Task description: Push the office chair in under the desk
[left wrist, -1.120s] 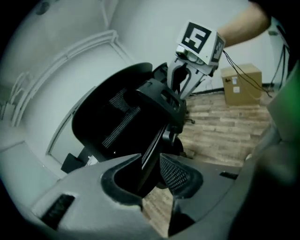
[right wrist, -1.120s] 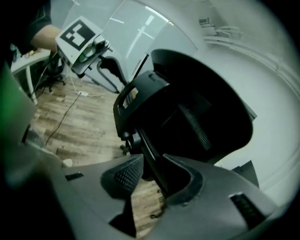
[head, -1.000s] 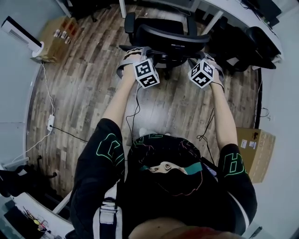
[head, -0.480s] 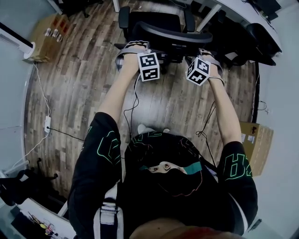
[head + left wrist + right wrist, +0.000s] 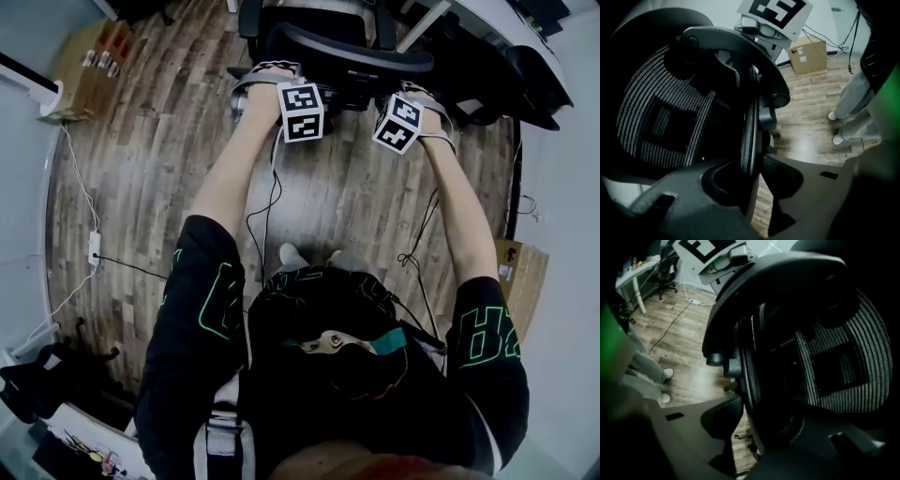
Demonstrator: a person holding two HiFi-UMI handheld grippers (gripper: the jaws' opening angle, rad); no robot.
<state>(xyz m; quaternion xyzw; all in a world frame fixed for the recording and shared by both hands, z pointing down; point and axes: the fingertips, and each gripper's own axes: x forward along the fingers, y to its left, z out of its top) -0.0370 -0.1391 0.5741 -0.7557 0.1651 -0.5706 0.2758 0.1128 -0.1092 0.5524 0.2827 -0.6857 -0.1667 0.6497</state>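
Note:
The black office chair [image 5: 349, 58] stands at the top of the head view, its seat part way under the white desk [image 5: 473, 17]. My left gripper [image 5: 270, 77] is on the left side of the mesh backrest [image 5: 670, 117], and my right gripper [image 5: 419, 96] is on its right side [image 5: 834, 362]. In the left gripper view the backrest's rim runs between the jaws of the left gripper [image 5: 754, 173], which press on it. The right gripper [image 5: 745, 423] holds the opposite rim the same way; its jaws have just been closing on that rim.
A cardboard box [image 5: 94, 52] sits at the upper left and another [image 5: 514, 272] at the right. A power strip with cables [image 5: 95, 247] lies on the wooden floor. A second black chair [image 5: 527, 75] stands at the desk's right. The person's feet [image 5: 291, 255] are behind the chair.
The chair and both grippers have moved away from the person towards the desk, and the arms have stretched further out. Both grippers stay on the backrest.

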